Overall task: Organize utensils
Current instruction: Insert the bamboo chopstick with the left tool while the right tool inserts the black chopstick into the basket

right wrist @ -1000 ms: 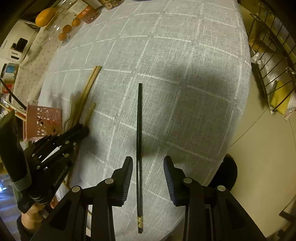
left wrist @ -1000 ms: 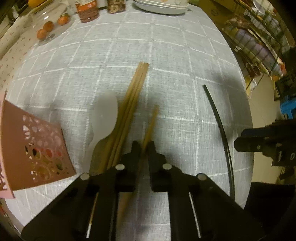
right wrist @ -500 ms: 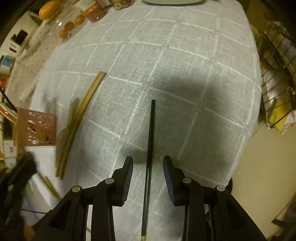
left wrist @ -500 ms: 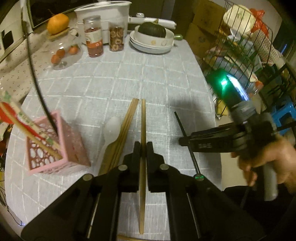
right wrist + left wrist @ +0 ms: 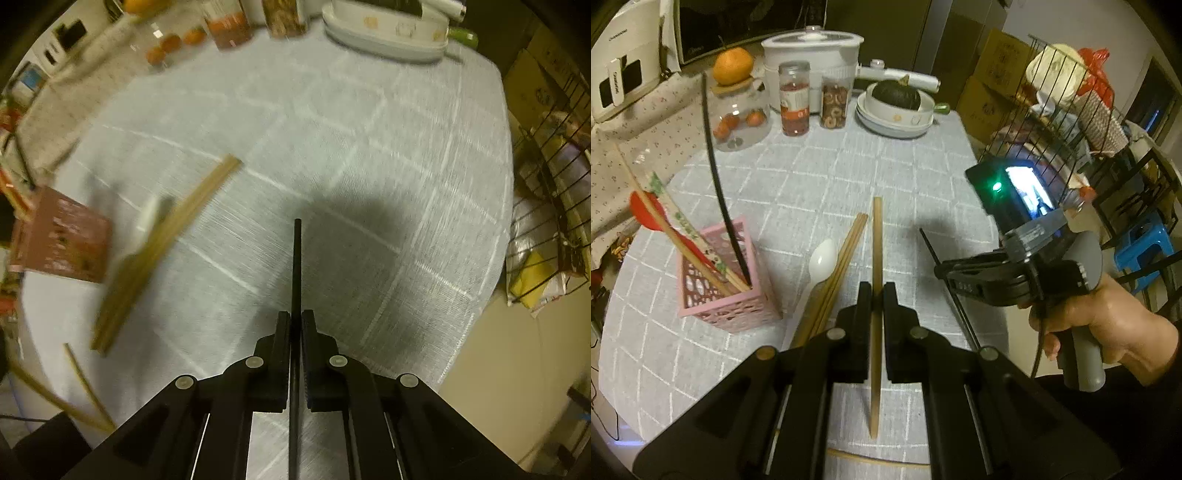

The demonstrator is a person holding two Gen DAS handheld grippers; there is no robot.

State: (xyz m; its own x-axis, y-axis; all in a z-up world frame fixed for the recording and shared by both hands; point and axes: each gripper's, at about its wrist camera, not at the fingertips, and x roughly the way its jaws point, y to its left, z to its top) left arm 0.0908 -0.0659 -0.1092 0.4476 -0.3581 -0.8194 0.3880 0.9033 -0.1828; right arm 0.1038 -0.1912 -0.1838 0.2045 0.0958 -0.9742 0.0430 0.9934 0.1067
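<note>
Left tongs [image 5: 874, 295] kept clamped on wooden chopstick [image 5: 876, 236], lifted off surface [image 5: 849, 177]; right tongs [image 5: 295, 321] newly pinched shut on black chopstick [image 5: 296, 266].

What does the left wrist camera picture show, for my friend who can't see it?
The left gripper is shut on a wooden chopstick above a grey checked tablecloth. To its left stands a pink basket holding utensils; to its right, a hand holds the right gripper shut on a black chopstick.

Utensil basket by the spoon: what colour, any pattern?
Pink utensil basket, walls pierced with oval cut-outs in a lattice. Shows best in the left wrist view.
</note>
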